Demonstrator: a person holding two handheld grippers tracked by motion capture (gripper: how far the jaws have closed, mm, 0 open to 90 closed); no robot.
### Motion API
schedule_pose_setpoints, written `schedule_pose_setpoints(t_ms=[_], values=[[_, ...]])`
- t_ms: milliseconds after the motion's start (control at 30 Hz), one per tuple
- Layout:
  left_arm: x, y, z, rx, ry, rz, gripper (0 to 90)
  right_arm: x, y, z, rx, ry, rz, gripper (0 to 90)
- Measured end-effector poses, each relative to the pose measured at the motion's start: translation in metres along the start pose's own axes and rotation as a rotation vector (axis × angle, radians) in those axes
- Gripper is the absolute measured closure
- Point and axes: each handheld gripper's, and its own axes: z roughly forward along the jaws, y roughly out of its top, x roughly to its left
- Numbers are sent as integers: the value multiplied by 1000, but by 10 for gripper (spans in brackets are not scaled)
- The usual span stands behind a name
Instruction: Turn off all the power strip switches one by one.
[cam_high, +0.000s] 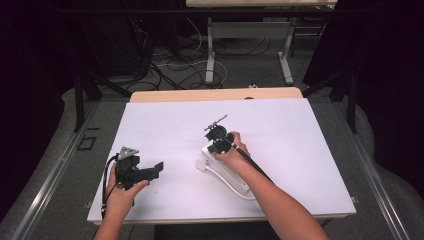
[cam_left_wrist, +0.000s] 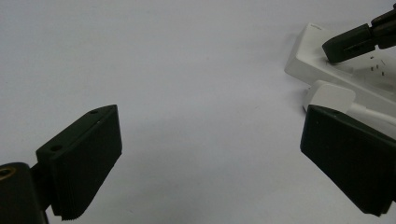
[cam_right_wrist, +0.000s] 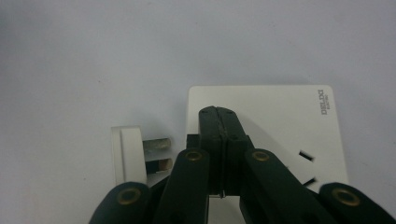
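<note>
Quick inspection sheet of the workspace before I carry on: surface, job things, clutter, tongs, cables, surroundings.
Surface: white table top, bare around the work.
Job's things: white power strip lying flat; white plug beside it, prongs out of the sockets.
Clutter: nothing seen.
Tongs: right tongs shut, tips over the power strip; contact unclear. Left tongs open, nothing between the jaws, aimed toward the strip.
Cables: white cord of the strip under the right forearm; black cable trailing from the left tongs.
Surroundings: loose floor cables behind the table.
</note>
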Motion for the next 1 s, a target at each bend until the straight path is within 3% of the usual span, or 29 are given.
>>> schedule_pose_setpoints(t_ms=[33, 67, 100, 133, 233, 367, 400, 433, 467, 533, 567, 600, 633, 700, 733, 767, 800, 900, 967, 1000], values=[[0, 0, 0, 1, 0, 0, 54, -1, 1, -1, 14, -7, -7, 900], [0, 0, -1, 8, -2, 0, 54, -1, 1, -1, -5, 6, 5, 900], [0, 0, -1, 7, -1, 0, 54, -3, 1, -5, 44, -7, -20, 900], [0, 0, 0, -1, 2, -3, 54, -3, 1, -4, -1, 7, 0, 900], [1, 0, 0, 0, 2, -3, 54, -5, 0, -5, -43, 5, 18, 878], [2, 0, -1, 10, 2, -2, 55, -8, -1, -12, -48, 13, 21, 841], [2, 0, -1, 13, 2, -2, 55, -8, -1, -16, -15, 11, 22, 826], [2, 0, -1, 4, 2, -5, 55, -10, -2, -18, -22, 14, 7, 812], [2, 0, -1, 5, 3, -5, 55, -10, -3, -17, -58, 15, 17, 795], [2, 0, -1, 4, 4, -5, 55, -11, -2, -25, 31, 16, 21, 746], [2, 0, -1, 3, 4, -5, 55, -12, -6, -21, -60, 13, 30, 723], [2, 0, -1, 4, 4, -5, 55, -12, -6, -25, -33, 16, 29, 698], [2, 0, -1, 8, 4, -4, 55, -13, -8, -25, -63, 22, 34, 670], [2, 0, -1, 9, 4, -3, 56, -14, -10, -29, -55, 17, 45, 627], [2, 0, 0, 10, 5, -2, 57, -15, -12, -29, -80, 25, 43, 609], [2, 0, 0, 5, 4, -2, 57, -16, -12, -33, -38, 22, 51, 590], [1, 0, 0, 6, 4, -2, 57, -16, -14, -33, -58, 25, 63, 563], [1, 0, 0, 4, 5, -2, 58, -21, -18, -35, -78, 32, 54, 502], [1, 0, 0, 4, 6, -3, 58, -23, -20, -40, -41, 23, 53, 458], [1, 0, 0, 5, 5, -2, 58, -26, -23, -41, -60, 20, 40, 448]])
